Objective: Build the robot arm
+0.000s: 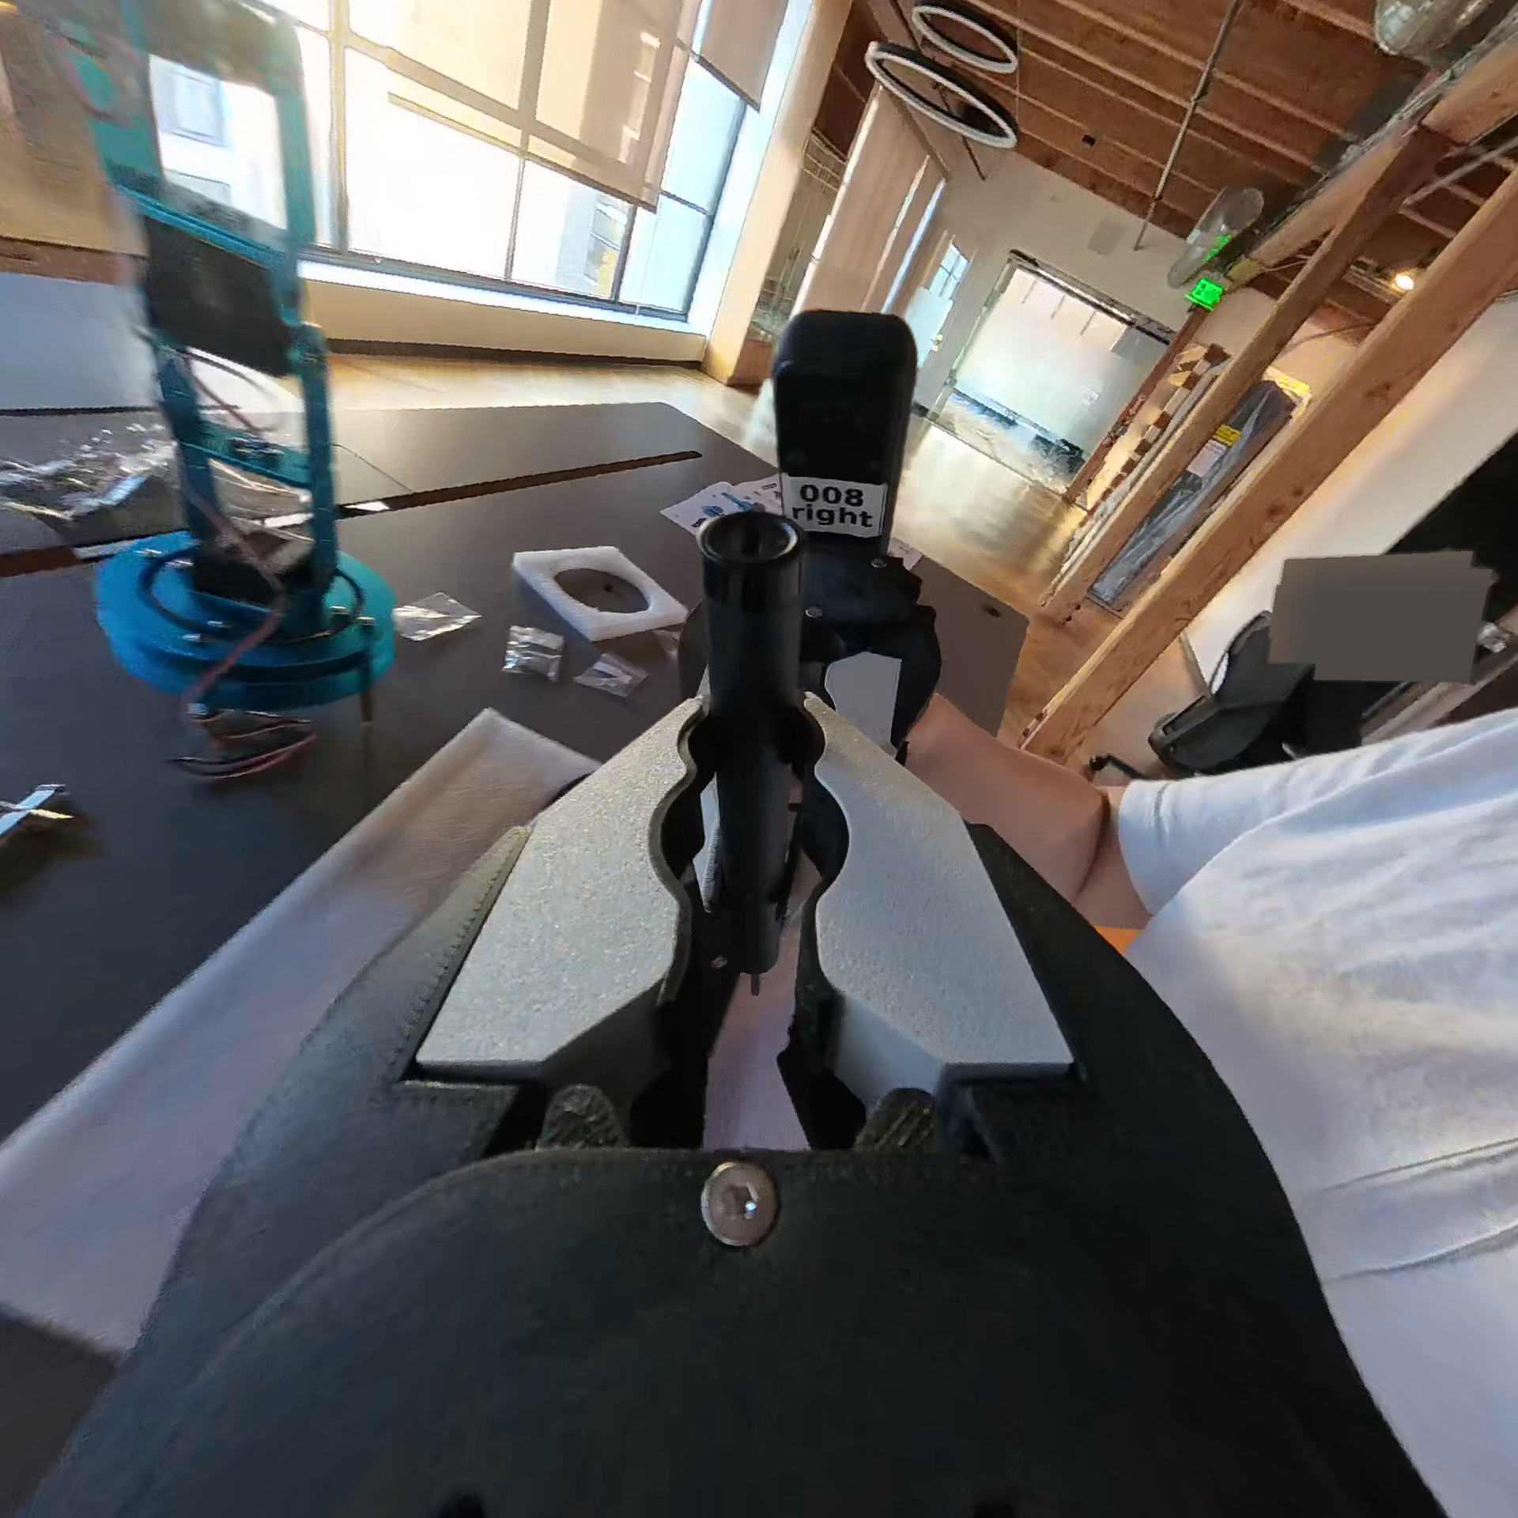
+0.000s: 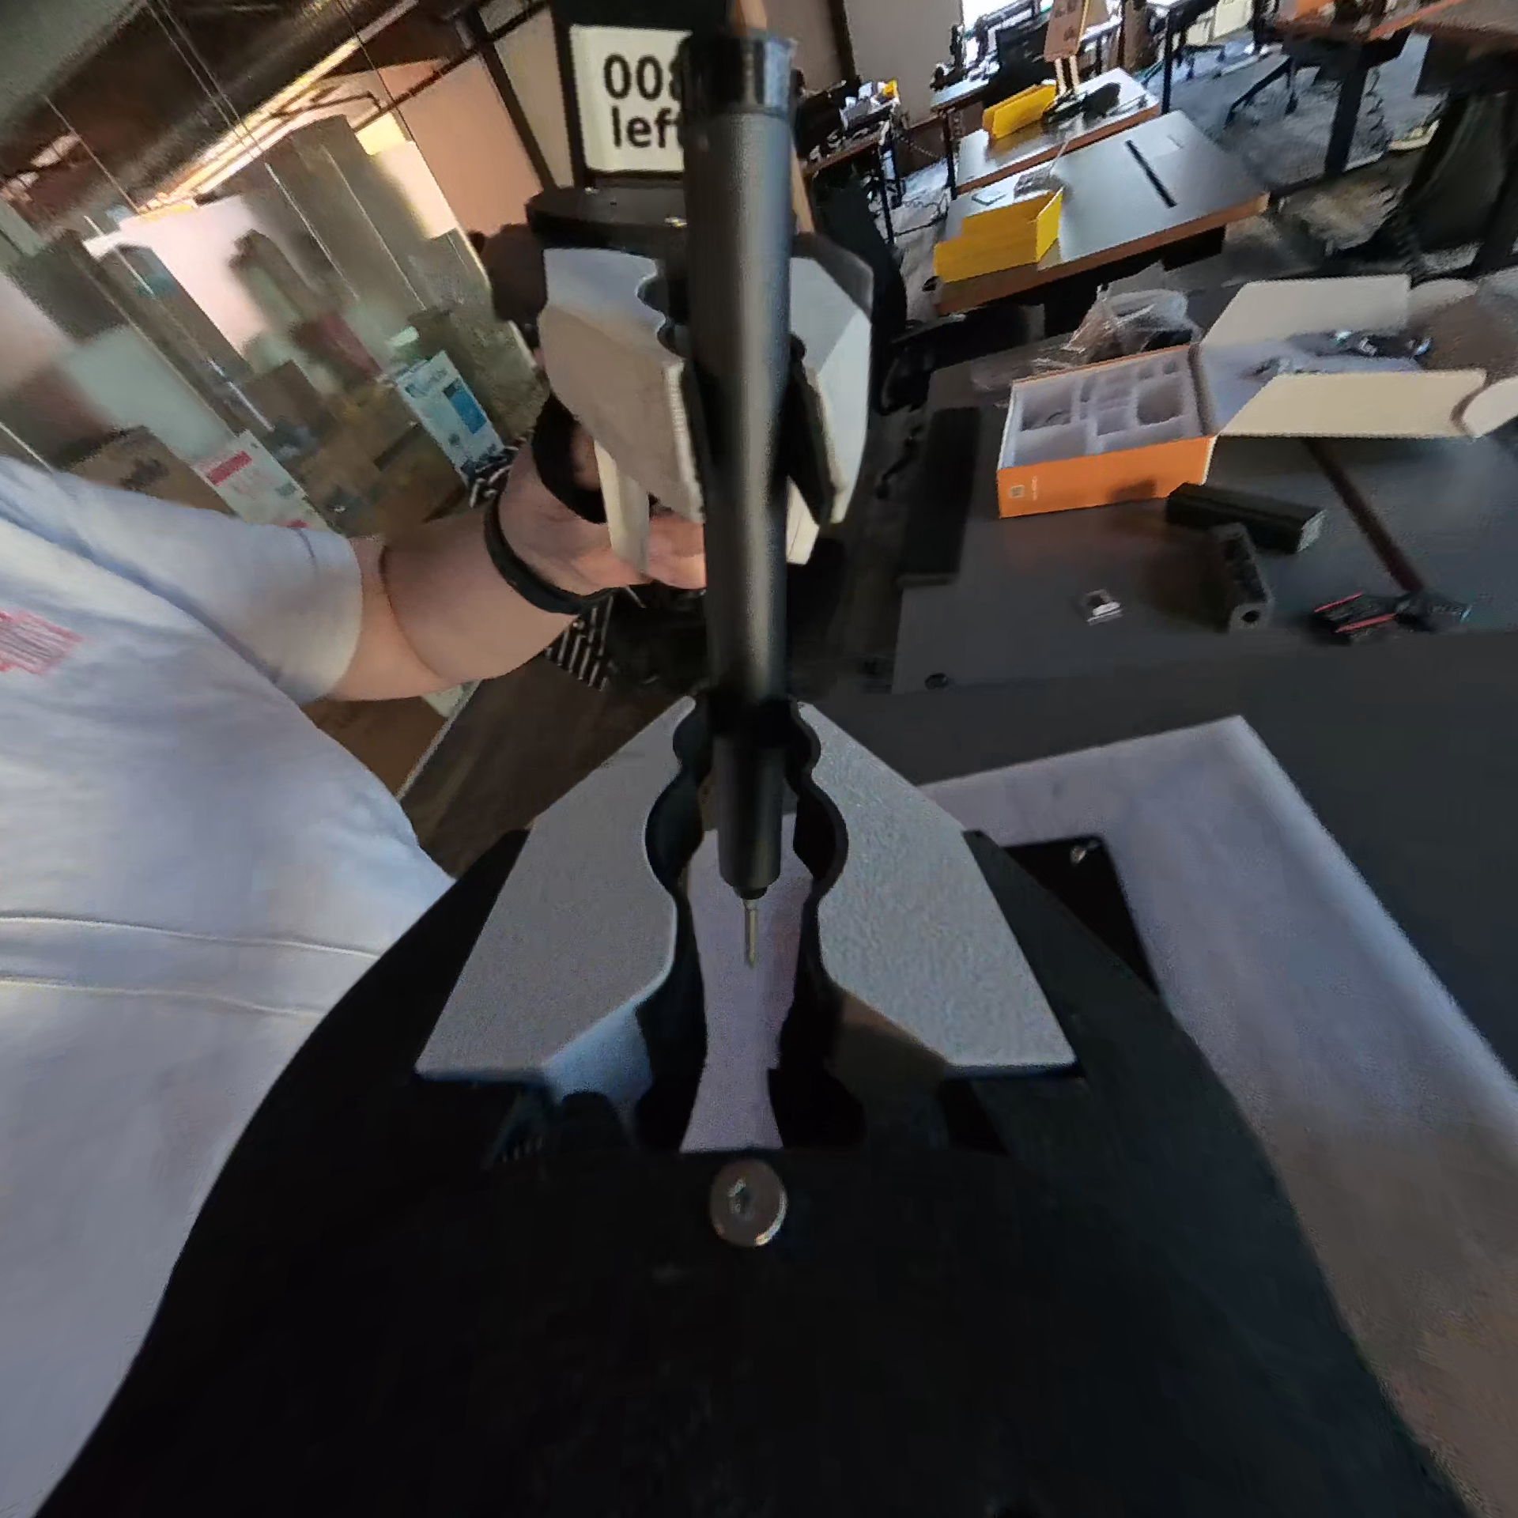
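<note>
A black pen-shaped electric screwdriver (image 1: 752,739) stands upright between both grippers, its thin bit (image 2: 749,945) pointing down over a white foam sheet (image 2: 1232,903). My left gripper (image 1: 752,731) is shut on its barrel. It also shows in the right wrist view (image 2: 723,394), clamping the barrel at mid-height with its white pads (image 2: 616,386). My right gripper (image 2: 752,731) is shut on the screwdriver (image 2: 743,493) lower down, near the bit end. In the left wrist view the right gripper's body (image 1: 854,591) faces me just behind the tool; its fingertips are hidden.
A blue robot-arm kit (image 1: 246,608) on a round base stands at the left of the dark table (image 1: 493,476). A white foam block with a round hole (image 1: 600,591) and small plastic bags (image 1: 534,653) lie beyond. An open orange box (image 2: 1101,468) and black blocks (image 2: 1240,513) sit at right. From either gripper's tips it is about 30 cm to the blue robot-arm kit (image 1: 246,608).
</note>
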### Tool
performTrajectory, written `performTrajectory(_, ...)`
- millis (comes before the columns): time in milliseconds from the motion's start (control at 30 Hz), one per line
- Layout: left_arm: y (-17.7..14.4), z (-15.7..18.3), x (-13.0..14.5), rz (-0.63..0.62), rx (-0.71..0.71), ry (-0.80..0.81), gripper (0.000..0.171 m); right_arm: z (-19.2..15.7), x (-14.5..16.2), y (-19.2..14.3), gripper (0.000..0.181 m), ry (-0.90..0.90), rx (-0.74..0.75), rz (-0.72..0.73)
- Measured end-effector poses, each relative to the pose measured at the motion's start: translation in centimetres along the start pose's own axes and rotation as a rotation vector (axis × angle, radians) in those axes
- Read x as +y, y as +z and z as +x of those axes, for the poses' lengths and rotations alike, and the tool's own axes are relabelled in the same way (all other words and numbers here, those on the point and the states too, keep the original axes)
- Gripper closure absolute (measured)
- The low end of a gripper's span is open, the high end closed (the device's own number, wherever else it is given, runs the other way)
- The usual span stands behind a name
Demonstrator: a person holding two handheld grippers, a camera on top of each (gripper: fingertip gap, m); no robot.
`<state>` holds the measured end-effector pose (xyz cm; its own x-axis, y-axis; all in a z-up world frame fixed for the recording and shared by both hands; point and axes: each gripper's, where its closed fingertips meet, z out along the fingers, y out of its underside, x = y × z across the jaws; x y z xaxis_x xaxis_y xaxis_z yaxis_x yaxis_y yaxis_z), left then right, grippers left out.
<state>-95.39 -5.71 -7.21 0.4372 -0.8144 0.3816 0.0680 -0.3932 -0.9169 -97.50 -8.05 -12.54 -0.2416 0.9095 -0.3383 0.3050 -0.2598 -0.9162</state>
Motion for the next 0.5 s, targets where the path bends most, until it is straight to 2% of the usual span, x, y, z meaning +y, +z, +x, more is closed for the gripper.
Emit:
performTrajectory(100, -1.6, -2.1, -0.2, -0.026, 0.018, 0.033, 0.156, 2.0, -0.7, 2.1, 0.166, -0.075, 0.049, 0.007)
performTrajectory(267, -2.4, -5.2, 0.3, -0.084, 0.049, 0.091, 0.156, 5.1, -0.5, 4.3, 0.166, -0.065, 0.13, -0.002)
performTrajectory(400, -1.8, -6.3, 0.3, -0.174, 0.044, 0.202, 0.156, 6.7, -0.9, 4.4, 0.166, -0.173, 0.18, 0.051)
performTrajectory(500, -0.4, -6.2, -0.9, -0.235, -0.013, 0.326, 0.156, 7.4, -2.4, 3.0, 0.166, -0.285, 0.167, 0.141)
